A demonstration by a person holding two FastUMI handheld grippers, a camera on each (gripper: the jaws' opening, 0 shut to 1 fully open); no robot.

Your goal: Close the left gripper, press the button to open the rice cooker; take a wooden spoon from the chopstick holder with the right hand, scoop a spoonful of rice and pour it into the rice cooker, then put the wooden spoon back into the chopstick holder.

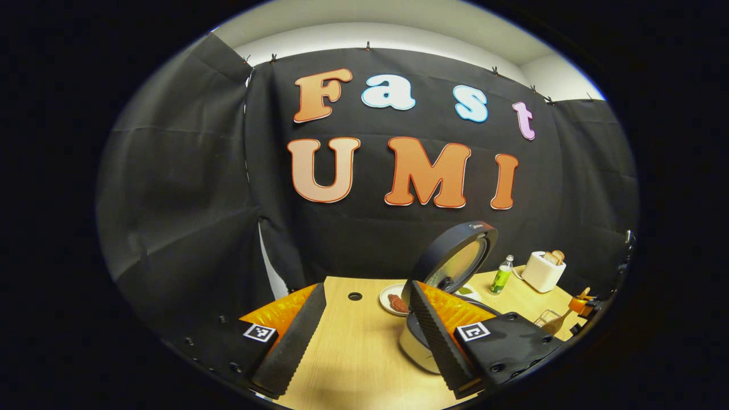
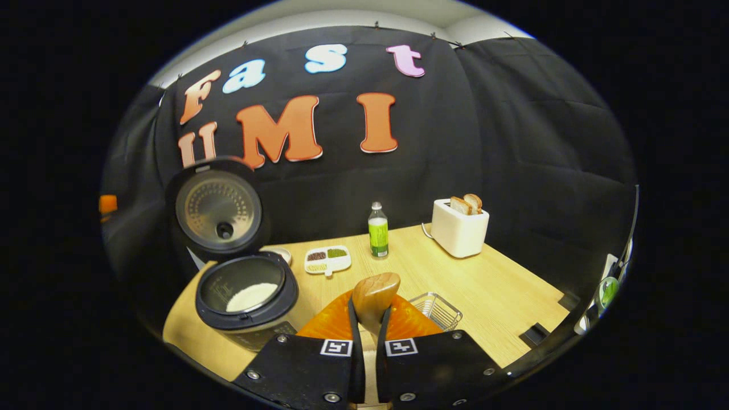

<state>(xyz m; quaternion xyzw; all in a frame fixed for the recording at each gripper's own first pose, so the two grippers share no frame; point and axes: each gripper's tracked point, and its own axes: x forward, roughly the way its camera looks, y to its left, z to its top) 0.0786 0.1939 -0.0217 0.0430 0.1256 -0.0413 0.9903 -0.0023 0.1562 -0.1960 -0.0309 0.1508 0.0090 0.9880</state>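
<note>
- Right gripper [image 2: 369, 330] we've got clamped on the rounded wooden spoon [image 2: 375, 296], bowl pointing forward.
- Open black-lidded rice cooker [image 2: 246, 299] sits front-left; wire holder [image 2: 435, 310] just right.
- Left gripper [image 1: 364, 324] spread apart.

The surface [image 2: 490, 285] is pale wood with a fine grain and a matt finish, and the wooden spoon [image 2: 375, 296] clamped in the right claw [image 2: 368, 327] is smooth, warm-toned wood with a soft sheen. The rice cooker [image 2: 246, 299] has a dark, slightly glossy plastic rim, and its raised lid [image 2: 218, 212] carries a dull brushed-metal inner plate; the toaster [image 2: 459, 228] looks like smooth matt white plastic. The basket [image 2: 437, 310] is thin shiny metal wire, the bottle [image 2: 377, 230] clear glossy plastic, and the left claw [image 1: 364, 336] has ribbed, matt fingers [image 1: 434, 336].
</note>
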